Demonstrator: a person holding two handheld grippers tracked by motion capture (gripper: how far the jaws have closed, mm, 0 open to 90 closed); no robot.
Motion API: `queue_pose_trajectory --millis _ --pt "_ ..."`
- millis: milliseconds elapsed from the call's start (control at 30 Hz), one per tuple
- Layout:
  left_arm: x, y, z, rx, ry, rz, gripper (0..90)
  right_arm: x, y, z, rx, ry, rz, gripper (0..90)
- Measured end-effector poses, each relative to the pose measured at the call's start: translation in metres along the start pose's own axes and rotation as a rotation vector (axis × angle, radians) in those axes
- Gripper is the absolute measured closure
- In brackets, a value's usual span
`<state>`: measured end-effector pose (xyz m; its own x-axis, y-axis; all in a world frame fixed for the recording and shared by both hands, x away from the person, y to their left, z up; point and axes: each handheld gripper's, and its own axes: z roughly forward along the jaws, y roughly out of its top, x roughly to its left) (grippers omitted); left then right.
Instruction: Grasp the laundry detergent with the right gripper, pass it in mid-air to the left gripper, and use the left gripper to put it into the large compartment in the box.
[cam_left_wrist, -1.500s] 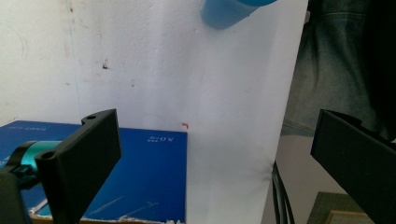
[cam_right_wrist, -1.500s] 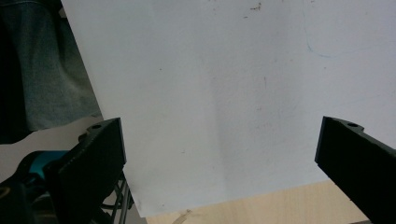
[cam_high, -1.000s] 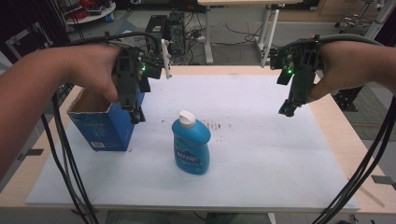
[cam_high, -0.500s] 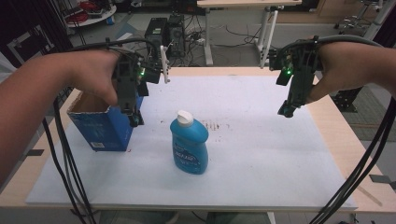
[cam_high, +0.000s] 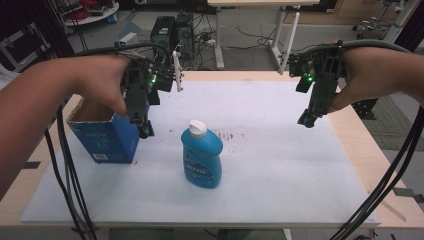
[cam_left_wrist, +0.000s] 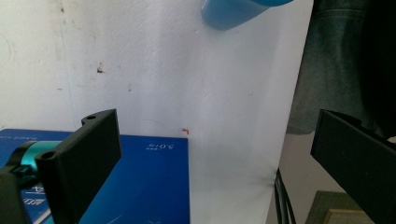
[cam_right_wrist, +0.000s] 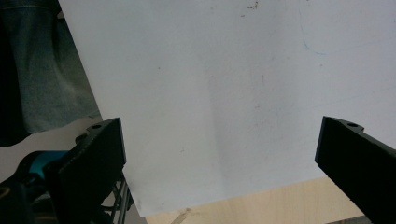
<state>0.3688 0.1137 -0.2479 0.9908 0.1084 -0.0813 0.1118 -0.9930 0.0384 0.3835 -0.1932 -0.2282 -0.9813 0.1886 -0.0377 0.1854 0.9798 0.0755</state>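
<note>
Both tongs, left (cam_high: 144, 131) and right (cam_high: 306, 121), released; bottle (cam_high: 201, 160) between them looks slippery, so we'd grip its waist.

My wooden table (cam_high: 350, 150) carries a white sheet (cam_high: 280, 165) over most of its top. On that sheet: a blue bottle (cam_high: 201, 155) upright mid-table, an open blue box (cam_high: 102, 135) left.
</note>
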Motion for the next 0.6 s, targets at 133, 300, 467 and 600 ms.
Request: queue_pose_trajectory --millis 133,300,467,600 --pt "0.001 -0.003 0.0 -0.002 0.002 -0.001 1.7 0.001 -0.002 0.0 -0.023 -0.005 -0.014 0.8" --pt "0.002 -0.007 0.0 -0.001 0.004 -0.001 1.8 0.003 -0.005 -0.002 -0.069 0.003 0.01 0.8" --pt "0.003 -0.008 0.0 -0.003 0.005 0.002 1.8 0.004 -0.007 -0.004 -0.135 0.019 0.032 0.8" --pt "0.004 -0.009 0.0 -0.003 0.005 0.001 1.8 0.005 -0.011 -0.005 -0.216 0.038 0.067 0.8"
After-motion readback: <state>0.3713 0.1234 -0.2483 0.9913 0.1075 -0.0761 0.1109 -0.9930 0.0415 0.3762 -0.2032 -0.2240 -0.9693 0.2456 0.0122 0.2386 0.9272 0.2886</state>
